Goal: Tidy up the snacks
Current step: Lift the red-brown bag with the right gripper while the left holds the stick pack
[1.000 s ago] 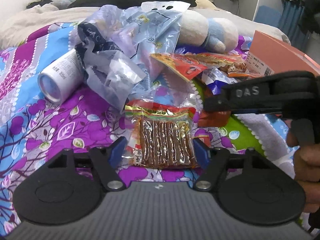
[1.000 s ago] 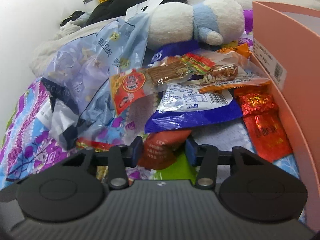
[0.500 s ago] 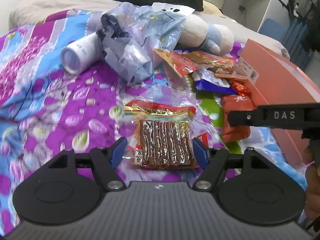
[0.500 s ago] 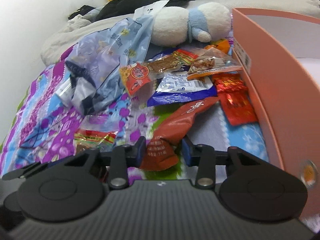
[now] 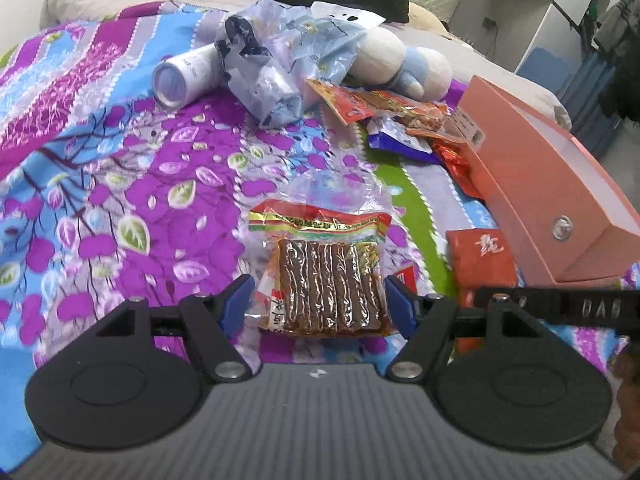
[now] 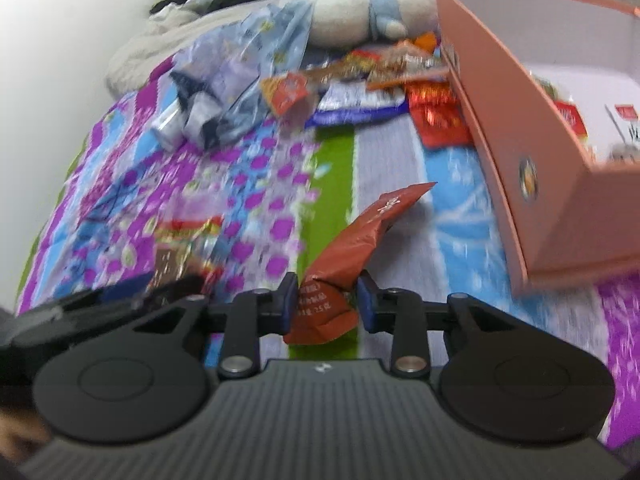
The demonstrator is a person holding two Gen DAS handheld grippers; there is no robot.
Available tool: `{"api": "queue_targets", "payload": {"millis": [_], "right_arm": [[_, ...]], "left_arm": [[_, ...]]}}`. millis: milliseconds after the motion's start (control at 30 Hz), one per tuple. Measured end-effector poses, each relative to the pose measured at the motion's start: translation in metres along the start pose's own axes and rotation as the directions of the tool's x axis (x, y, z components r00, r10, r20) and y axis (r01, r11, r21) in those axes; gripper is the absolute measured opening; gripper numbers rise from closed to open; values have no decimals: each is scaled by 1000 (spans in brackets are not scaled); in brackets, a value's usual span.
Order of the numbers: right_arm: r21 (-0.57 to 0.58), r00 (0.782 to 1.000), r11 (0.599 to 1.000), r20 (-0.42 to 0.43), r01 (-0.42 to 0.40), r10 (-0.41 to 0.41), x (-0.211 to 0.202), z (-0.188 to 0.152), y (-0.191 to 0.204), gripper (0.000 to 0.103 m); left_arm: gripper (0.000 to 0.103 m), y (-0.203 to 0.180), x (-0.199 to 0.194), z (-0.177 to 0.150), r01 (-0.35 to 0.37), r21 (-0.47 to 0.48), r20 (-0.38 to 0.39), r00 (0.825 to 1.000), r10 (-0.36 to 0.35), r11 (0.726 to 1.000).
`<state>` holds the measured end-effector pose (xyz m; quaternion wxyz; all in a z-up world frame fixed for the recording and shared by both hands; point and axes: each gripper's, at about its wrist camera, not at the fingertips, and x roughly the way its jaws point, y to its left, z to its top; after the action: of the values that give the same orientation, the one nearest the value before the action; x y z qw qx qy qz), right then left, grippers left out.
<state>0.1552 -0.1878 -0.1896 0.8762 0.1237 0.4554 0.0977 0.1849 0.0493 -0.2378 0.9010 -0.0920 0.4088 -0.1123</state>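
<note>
Right tongs (image 6: 327, 306) pinch crumpled orange-red packet (image 6: 352, 240); blurred view.

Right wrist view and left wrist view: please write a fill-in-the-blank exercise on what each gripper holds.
1. The right gripper is shut on an orange-red ____ packet.
2. The left gripper holds a clear pack of brown ____.
3. The pink box lies to the ____ of the orange-red packet.

Missing words: snack; sticks; right

"DAS" on the right hand-held gripper (image 5: 476, 300)
</note>
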Motion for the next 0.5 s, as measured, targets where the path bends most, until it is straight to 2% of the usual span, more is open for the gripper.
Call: {"api": "queue_targets", "payload": {"millis": [133,267,433,500], "right_arm": [[8,1000,1000,-27,-6,6,-6,-18,0,33],[39,999,999,-27,26,-25,-7,-25,-2,36],[76,991,989,-8,130,-130,-7,-24,-2,68],[101,989,984,13,143,-145,-8,-25,-4,70]], "left_arm": [[75,-4,-7,-10,10,-12,-10,1000,-10,1000],[75,-3,-12,-17,9,-23,-19,1000,-10,1000],[75,-1,-15,-18,12,-19,-27,1000,-13,1000],[75,1,-14,-17,13,-33,-30,999,-14,999]]}}
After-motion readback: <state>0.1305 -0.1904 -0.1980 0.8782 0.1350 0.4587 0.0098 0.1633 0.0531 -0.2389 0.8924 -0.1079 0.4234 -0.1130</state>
